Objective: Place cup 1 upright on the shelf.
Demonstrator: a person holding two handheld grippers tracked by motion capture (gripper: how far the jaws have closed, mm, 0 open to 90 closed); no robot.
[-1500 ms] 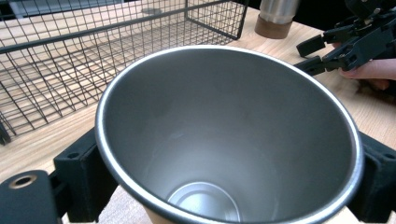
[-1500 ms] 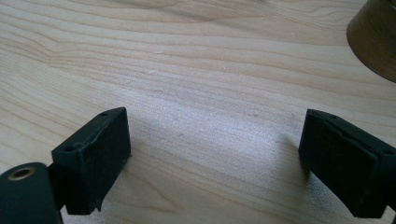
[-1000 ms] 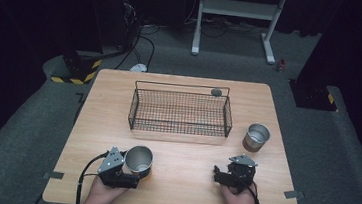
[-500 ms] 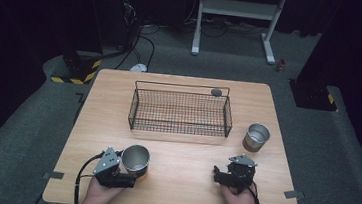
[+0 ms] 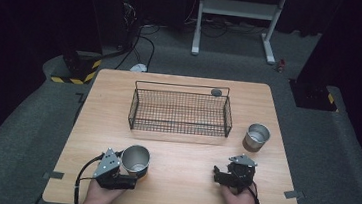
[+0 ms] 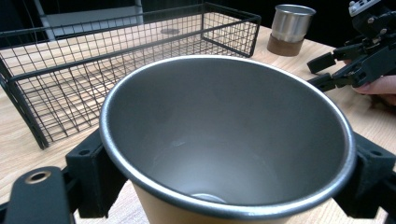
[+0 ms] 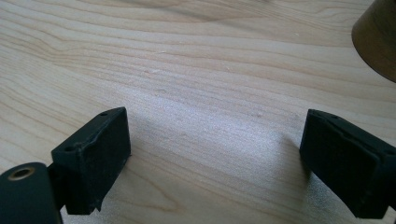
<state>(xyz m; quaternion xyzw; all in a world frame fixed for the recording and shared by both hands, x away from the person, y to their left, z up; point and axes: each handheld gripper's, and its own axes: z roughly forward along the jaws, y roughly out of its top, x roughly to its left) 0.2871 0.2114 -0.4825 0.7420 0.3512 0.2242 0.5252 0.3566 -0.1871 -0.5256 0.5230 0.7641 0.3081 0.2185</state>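
L to R: left gripper [image 5: 129, 170] sits at the near-left of the tabletop [image 5: 180, 192], its jaws clamped on either side of a steel cup [image 5: 136, 159] w/ a tan lower body. In the left gripper view the cup [image 6: 224, 140] stands upright betw. the two pads, open mouth up, inside empty as far as I can see. Cup looks to be resting on or just above the wood, can't tell which

Mid-table, farther back: black wire basket [image 5: 180, 113], nothing in it. A small dark round thing [image 5: 216, 92] lies just behind its far rim, too small to say what it is

Right of the basket, near its right end: a second steel cup [image 5: 256, 137], upright, untouched. Right gripper [image 5: 218, 176] is near the front edge, well apart from that cup; its jaws are spread wide w/ only bare wood betw. them in the right gripper view [image 7: 215, 154]

Progress, my read: early. First cup is grasped but not yet in the basket, second cup not picked up. Left to do, prob.: carry both cups into the basket

No brand, label or writing readable on cups, basket or grippers
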